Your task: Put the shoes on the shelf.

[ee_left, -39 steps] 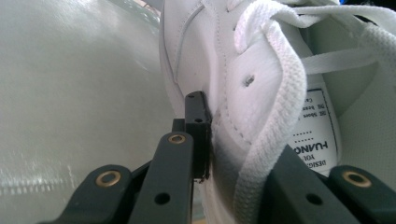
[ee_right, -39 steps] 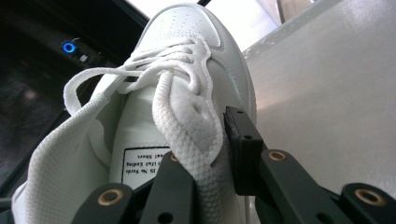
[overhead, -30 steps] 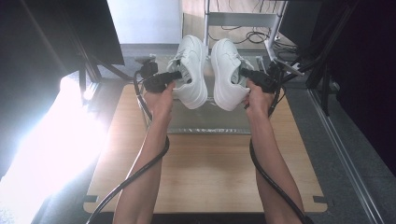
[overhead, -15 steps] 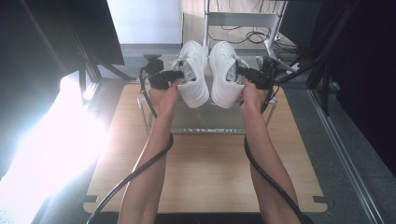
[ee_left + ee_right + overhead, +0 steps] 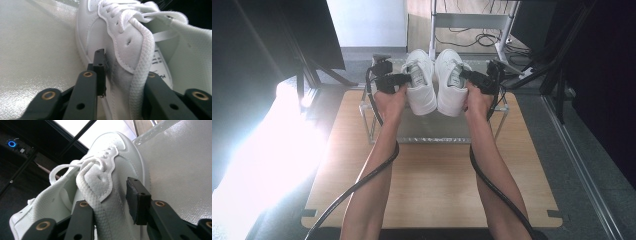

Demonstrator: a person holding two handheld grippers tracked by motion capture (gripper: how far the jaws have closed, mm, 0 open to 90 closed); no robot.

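Observation:
Two white lace-up sneakers sit side by side over a clear-framed rack, toes pointing towards the person. My left gripper is shut on the left sneaker. Its jaws pinch the side wall by the collar: left gripper, left sneaker. My right gripper is shut on the right sneaker, again across the collar wall: right gripper, right sneaker. Whether the soles touch the rack's silvery top I cannot tell.
The rack stands at the far end of a wooden table. Dark monitor stands and black frames flank it at left and right. A grey shelf unit with cables stands beyond. Strong glare lies at the left.
Both hands have shifted slightly away from the person with the sneakers. The pair looks a little smaller and closer together than a second ago. Both grips are unchanged.

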